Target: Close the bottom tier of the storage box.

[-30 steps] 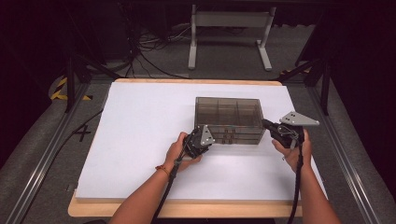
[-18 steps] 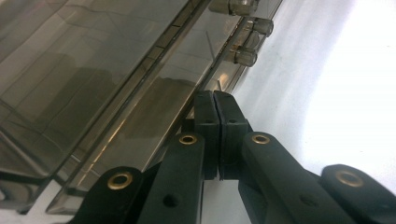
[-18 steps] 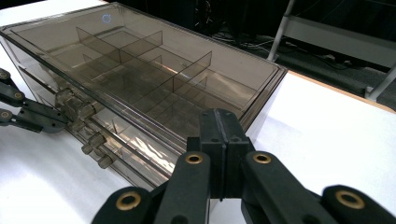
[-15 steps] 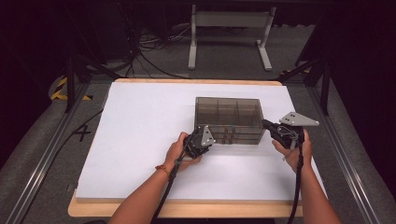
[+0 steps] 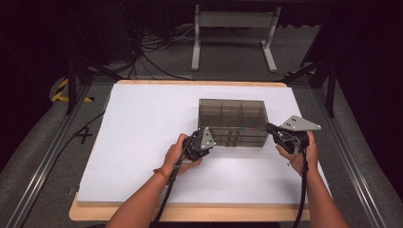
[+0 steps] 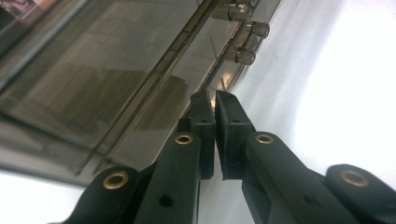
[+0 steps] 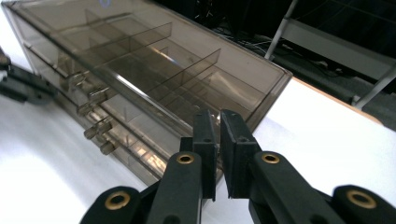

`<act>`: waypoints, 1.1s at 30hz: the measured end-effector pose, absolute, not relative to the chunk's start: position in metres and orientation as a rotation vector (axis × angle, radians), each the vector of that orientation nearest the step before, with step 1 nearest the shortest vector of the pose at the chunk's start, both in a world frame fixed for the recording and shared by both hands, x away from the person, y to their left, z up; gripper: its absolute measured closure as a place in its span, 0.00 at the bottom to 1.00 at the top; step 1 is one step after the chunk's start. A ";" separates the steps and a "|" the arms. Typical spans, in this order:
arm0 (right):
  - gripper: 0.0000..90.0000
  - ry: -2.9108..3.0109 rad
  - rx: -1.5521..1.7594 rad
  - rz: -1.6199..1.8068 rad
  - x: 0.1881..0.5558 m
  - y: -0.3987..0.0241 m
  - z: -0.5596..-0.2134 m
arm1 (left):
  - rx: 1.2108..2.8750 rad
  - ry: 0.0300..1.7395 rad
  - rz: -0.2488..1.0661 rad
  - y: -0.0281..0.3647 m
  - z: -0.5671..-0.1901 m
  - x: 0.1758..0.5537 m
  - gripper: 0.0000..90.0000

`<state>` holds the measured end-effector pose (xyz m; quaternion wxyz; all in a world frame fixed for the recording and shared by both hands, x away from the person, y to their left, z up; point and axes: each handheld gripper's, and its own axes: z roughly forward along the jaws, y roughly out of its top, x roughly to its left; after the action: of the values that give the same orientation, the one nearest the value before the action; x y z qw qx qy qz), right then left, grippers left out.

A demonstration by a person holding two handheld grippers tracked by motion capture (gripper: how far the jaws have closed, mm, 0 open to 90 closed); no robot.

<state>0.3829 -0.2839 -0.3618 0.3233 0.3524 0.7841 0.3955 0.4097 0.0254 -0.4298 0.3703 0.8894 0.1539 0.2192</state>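
**A:** What has moved since the earlier frame?

**B:** Almost nothing from where I sit; both hands are at the same spots beside the smoked plastic drawer organiser (image 5: pixel 233 122), and the box has not shifted on the white surface (image 5: pixel 142 142). The one change I can report is at the right tool (image 7: pixel 218 122); its jaws have just been opening a touch, with nothing between them.

**A:** So how do the tools stand?

**B:** The left tool (image 6: pixel 214 103) has its jaws all but together, a thin slit between the pads and nothing gripped; its tips sit right at the lower front of the organiser near its left corner, though I cannot tell whether they touch. The right tool is likewise nearly closed on air; its tips are just at the box's right front corner.

**A:** And the organiser itself?

**B:** It stands upright a little right of the surface's middle, front face toward me; the open top tray shows dividers; in the right tool's view small clear drawer knobs (image 7: pixel 95 127) stick out of the front, and the drawers look pushed in. In the high view the left hand (image 5: pixel 178 152) and right hand (image 5: pixel 300 151) flank the box, one at each front corner.
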 end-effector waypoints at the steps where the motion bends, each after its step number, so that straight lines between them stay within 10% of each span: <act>1: 0.95 2.069 0.902 1.020 0.381 -0.281 -0.361 | 2.281 0.406 0.560 0.027 -0.429 0.408 0.96; 33: 0.80 2.260 0.813 0.896 0.351 -0.278 -0.379 | 2.292 0.424 0.594 0.094 -0.412 0.388 0.69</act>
<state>0.3510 -0.2776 -0.3792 0.2848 0.3041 0.8451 0.3350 0.3883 0.0943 -0.4116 0.3596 0.8891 0.1645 0.2303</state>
